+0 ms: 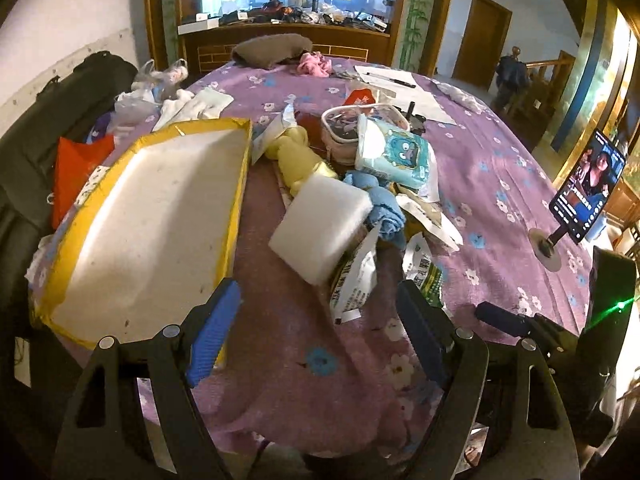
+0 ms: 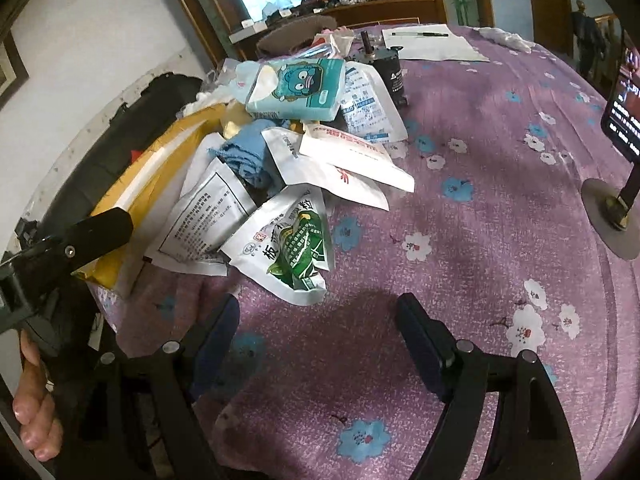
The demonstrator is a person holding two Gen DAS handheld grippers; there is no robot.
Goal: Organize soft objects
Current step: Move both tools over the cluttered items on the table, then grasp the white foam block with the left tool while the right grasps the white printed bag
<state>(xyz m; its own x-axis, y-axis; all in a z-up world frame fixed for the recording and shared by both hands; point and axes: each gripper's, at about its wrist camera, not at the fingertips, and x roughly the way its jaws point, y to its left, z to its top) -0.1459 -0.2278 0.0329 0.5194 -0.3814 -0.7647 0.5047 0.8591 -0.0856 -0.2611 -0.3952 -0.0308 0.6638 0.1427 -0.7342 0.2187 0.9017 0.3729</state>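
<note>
- On the desk (image 1: 500, 168), a white sponge (image 1: 320, 226) lay just right of the yellow tray (image 1: 236, 200).
- Left claw (image 1: 316, 336) stood apart, empty, near the sponge.
- Right claw (image 2: 316, 332) stood apart, empty, near the packets (image 2: 288, 240).

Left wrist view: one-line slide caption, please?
Open left gripper hovers before white foam block, beside empty yellow-rimmed box on purple floral tablecloth.

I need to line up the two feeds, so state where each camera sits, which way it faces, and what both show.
Left wrist: on the left gripper, low over the table's near edge, facing the yellow-rimmed tray and white foam block; own open fingers show.
Right wrist: on the right gripper, facing the packet pile; own open fingers and the left gripper show.
Shared: tissue pack, blue cloth, green-printed sachet.
</note>
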